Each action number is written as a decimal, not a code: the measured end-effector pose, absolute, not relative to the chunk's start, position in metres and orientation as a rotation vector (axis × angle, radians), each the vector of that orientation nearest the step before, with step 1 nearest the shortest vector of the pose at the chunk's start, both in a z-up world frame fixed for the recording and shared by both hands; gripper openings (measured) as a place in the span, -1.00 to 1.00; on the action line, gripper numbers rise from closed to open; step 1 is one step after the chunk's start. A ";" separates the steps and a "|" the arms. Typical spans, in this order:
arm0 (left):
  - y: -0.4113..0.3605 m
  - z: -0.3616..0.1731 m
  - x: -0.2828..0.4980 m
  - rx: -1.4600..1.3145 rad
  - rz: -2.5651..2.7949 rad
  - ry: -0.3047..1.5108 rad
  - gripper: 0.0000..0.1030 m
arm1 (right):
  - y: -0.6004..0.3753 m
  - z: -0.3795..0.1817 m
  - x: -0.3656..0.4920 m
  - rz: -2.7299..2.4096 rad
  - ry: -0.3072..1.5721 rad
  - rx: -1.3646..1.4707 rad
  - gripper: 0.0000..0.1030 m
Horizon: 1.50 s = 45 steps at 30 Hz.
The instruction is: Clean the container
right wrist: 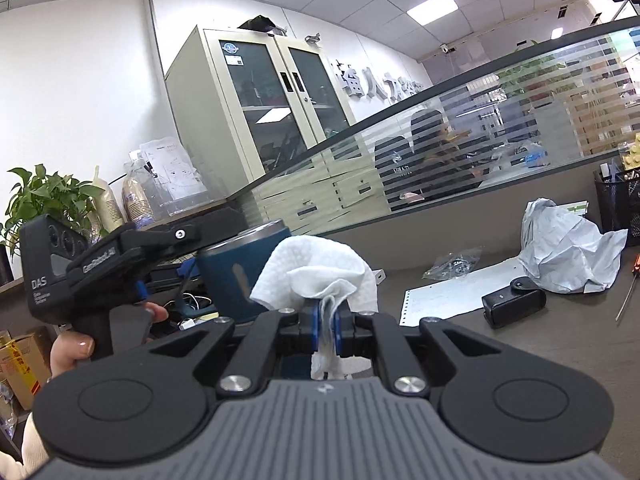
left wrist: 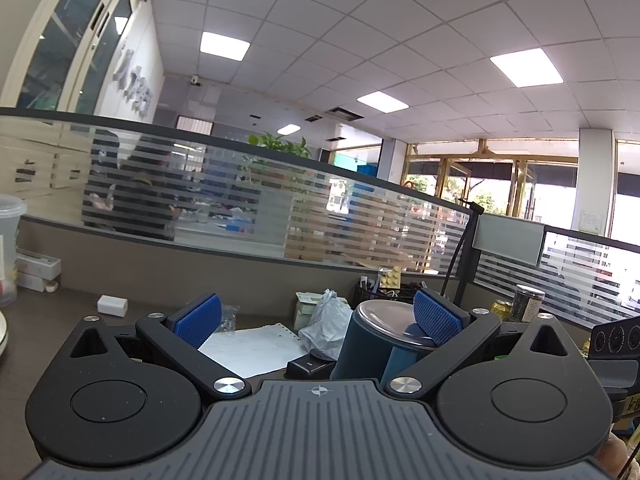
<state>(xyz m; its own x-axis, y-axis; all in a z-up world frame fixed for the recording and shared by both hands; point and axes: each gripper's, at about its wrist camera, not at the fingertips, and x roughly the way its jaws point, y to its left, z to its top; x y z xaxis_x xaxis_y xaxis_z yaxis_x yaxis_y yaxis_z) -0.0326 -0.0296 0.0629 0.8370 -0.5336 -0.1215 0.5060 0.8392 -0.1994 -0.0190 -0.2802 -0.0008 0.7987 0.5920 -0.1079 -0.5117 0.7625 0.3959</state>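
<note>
Lower centre, right view: right gripper clenched on limp paper towel. Left gripper spread wide beside blue cup: rigid, smooth, likely slippery; best gripped across body.

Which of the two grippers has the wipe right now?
The right gripper, shut on the white paper towel. The left gripper is open, its pad at the blue tumbler.

ceiling panels lit | striped glass partition | beige cabinet
</note>
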 end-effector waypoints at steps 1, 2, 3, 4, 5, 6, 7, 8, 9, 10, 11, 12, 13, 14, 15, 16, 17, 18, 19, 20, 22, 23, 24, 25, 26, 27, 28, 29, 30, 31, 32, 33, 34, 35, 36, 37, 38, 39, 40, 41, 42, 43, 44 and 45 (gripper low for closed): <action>-0.029 0.063 -0.032 -0.168 -0.551 0.178 1.00 | -0.280 -0.001 -0.018 0.606 0.234 0.364 -0.78; -0.029 0.062 -0.031 -0.170 -0.553 0.178 1.00 | -0.279 -0.001 -0.020 0.604 0.232 0.362 -0.78; -0.028 0.062 -0.031 -0.173 -0.556 0.179 1.00 | -0.279 -0.001 -0.021 0.602 0.229 0.360 -0.78; -0.028 0.062 -0.031 -0.173 -0.556 0.179 1.00 | -0.279 -0.001 -0.023 0.600 0.227 0.358 -0.78; -0.028 0.062 -0.031 -0.173 -0.556 0.179 1.00 | -0.278 -0.001 -0.024 0.600 0.224 0.356 -0.78; -0.028 0.062 -0.031 -0.173 -0.556 0.179 1.00 | -0.279 0.000 -0.028 0.609 0.220 0.358 -0.78; -0.027 0.061 -0.033 -0.174 -0.554 0.177 1.00 | -0.280 0.000 -0.031 0.618 0.215 0.359 -0.78; -0.026 0.060 -0.035 -0.174 -0.553 0.176 1.00 | -0.279 0.000 -0.033 0.624 0.214 0.354 -0.78; -0.025 0.060 -0.036 -0.173 -0.552 0.175 1.00 | -0.279 0.001 -0.036 0.629 0.213 0.349 -0.78; -0.024 0.060 -0.037 -0.171 -0.549 0.174 1.00 | -0.278 0.002 -0.039 0.635 0.212 0.344 -0.78; -0.024 0.060 -0.038 -0.170 -0.548 0.173 1.00 | -0.278 0.003 -0.039 0.636 0.209 0.342 -0.78; -0.024 0.060 -0.038 -0.170 -0.548 0.172 1.00 | -0.277 0.005 -0.040 0.637 0.205 0.339 -0.78; -0.023 0.060 -0.039 -0.171 -0.548 0.173 1.00 | -0.277 0.006 -0.040 0.638 0.201 0.337 -0.78; -0.022 0.060 -0.040 -0.171 -0.549 0.173 1.00 | -0.276 0.007 -0.041 0.639 0.198 0.335 -0.78; -0.021 0.060 -0.040 -0.172 -0.549 0.174 1.00 | -0.276 0.009 -0.041 0.640 0.194 0.333 -0.78; -0.021 0.060 -0.040 -0.170 -0.549 0.174 1.00 | -0.275 0.010 -0.042 0.641 0.190 0.331 -0.78; -0.021 0.060 -0.041 -0.169 -0.548 0.174 1.00 | -0.275 0.011 -0.042 0.642 0.187 0.329 -0.78; -0.020 0.061 -0.041 -0.167 -0.549 0.174 1.00 | -0.274 0.012 -0.043 0.643 0.183 0.327 -0.78; -0.020 0.061 -0.041 -0.165 -0.549 0.173 1.00 | -0.273 0.014 -0.043 0.644 0.179 0.324 -0.78; -0.020 0.061 -0.041 -0.164 -0.549 0.174 1.00 | -0.273 0.015 -0.044 0.645 0.176 0.322 -0.78; -0.018 0.062 -0.042 -0.164 -0.549 0.174 1.00 | -0.272 0.018 -0.045 0.647 0.168 0.318 -0.78; -0.018 0.061 -0.042 -0.164 -0.550 0.174 1.00 | -0.271 0.019 -0.045 0.648 0.165 0.316 -0.78; -0.020 0.063 -0.041 -0.165 -0.549 0.175 1.00 | -0.271 0.020 -0.046 0.649 0.161 0.314 -0.78; -0.022 0.064 -0.039 -0.165 -0.549 0.177 1.00 | -0.270 0.021 -0.046 0.650 0.157 0.311 -0.78; -0.022 0.064 -0.039 -0.166 -0.549 0.177 1.00 | -0.270 0.022 -0.046 0.649 0.154 0.308 -0.78; -0.022 0.065 -0.039 -0.165 -0.550 0.177 1.00 | -0.269 0.022 -0.047 0.648 0.151 0.304 -0.78; -0.022 0.065 -0.039 -0.164 -0.551 0.177 1.00 | -0.269 0.022 -0.047 0.647 0.148 0.300 -0.78; -0.022 0.065 -0.039 -0.163 -0.552 0.176 1.00 | -0.268 0.023 -0.047 0.646 0.145 0.297 -0.78; -0.022 0.066 -0.039 -0.163 -0.552 0.177 1.00 | -0.268 0.023 -0.047 0.645 0.142 0.293 -0.78; -0.022 0.066 -0.039 -0.163 -0.553 0.177 1.00 | -0.267 0.023 -0.048 0.645 0.139 0.289 -0.78; -0.022 0.066 -0.039 -0.163 -0.553 0.177 1.00 | -0.267 0.023 -0.048 0.644 0.136 0.286 -0.78; -0.022 0.066 -0.039 -0.163 -0.553 0.177 1.00 | -0.267 0.024 -0.048 0.643 0.133 0.282 -0.78; -0.022 0.066 -0.039 -0.162 -0.553 0.177 1.00 | -0.266 0.024 -0.048 0.642 0.130 0.278 -0.78; -0.022 0.066 -0.039 -0.162 -0.553 0.177 1.00 | -0.266 0.024 -0.049 0.641 0.127 0.274 -0.78; -0.022 0.066 -0.038 -0.162 -0.553 0.177 1.00 | -0.265 0.023 -0.049 0.641 0.129 0.269 -0.77; -0.022 0.066 -0.038 -0.163 -0.552 0.178 1.00 | -0.264 0.021 -0.049 0.640 0.131 0.264 -0.77; -0.022 0.066 -0.038 -0.164 -0.553 0.179 1.00 | -0.264 0.020 -0.050 0.640 0.132 0.259 -0.77; -0.022 0.066 -0.038 -0.164 -0.553 0.178 1.00 | -0.263 0.019 -0.050 0.639 0.134 0.255 -0.77; -0.022 0.067 -0.037 -0.163 -0.553 0.178 1.00 | -0.263 0.018 -0.050 0.638 0.135 0.252 -0.77; -0.023 0.066 -0.037 -0.163 -0.553 0.177 1.00 | -0.263 0.018 -0.050 0.638 0.137 0.250 -0.77; -0.023 0.066 -0.037 -0.164 -0.553 0.177 1.00 | -0.263 0.017 -0.050 0.639 0.140 0.250 -0.77; -0.023 0.066 -0.037 -0.164 -0.553 0.177 1.00 | -0.263 0.016 -0.050 0.640 0.143 0.251 -0.77; -0.023 0.066 -0.037 -0.164 -0.553 0.177 1.00 | -0.263 0.015 -0.049 0.640 0.146 0.252 -0.77; -0.024 0.066 -0.036 -0.164 -0.553 0.177 1.00 | -0.263 0.014 -0.049 0.641 0.148 0.253 -0.77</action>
<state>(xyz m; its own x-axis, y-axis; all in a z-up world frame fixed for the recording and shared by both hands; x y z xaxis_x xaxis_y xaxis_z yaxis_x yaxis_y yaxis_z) -0.0364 -0.0236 0.0661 0.8362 -0.5345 -0.1228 0.5063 0.8384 -0.2021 -0.0489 -0.2635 0.0144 0.7926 0.6069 -0.0587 -0.5708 0.7725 0.2783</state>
